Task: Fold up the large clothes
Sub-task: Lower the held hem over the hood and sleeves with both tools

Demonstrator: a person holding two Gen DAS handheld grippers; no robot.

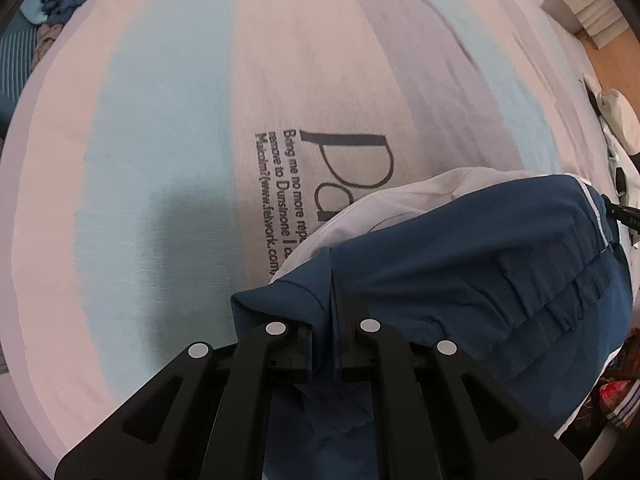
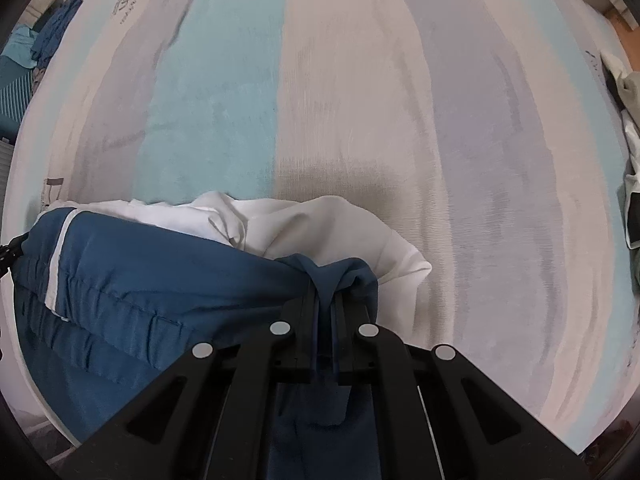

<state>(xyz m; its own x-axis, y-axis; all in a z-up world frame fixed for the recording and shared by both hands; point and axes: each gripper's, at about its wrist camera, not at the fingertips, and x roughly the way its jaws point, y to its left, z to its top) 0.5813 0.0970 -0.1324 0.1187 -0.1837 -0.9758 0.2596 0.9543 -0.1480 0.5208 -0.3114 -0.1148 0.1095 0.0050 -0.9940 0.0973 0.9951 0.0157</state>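
Left gripper (image 1: 323,320) nearly closed, pinching a fold of the blue garment (image 1: 460,280). Right gripper (image 2: 325,300) pressed tight on a bunched blue edge of the garment (image 2: 160,280). Garment, blue with white lining, stretched between both grippers, sagging onto the striped bedsheet (image 1: 160,140), beside printed lettering (image 1: 288,200).

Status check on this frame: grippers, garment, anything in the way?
Left gripper and right gripper both shut on blue-and-white garment. Garment bunched, hanging over striped bedspread. Landing area unobstructed.
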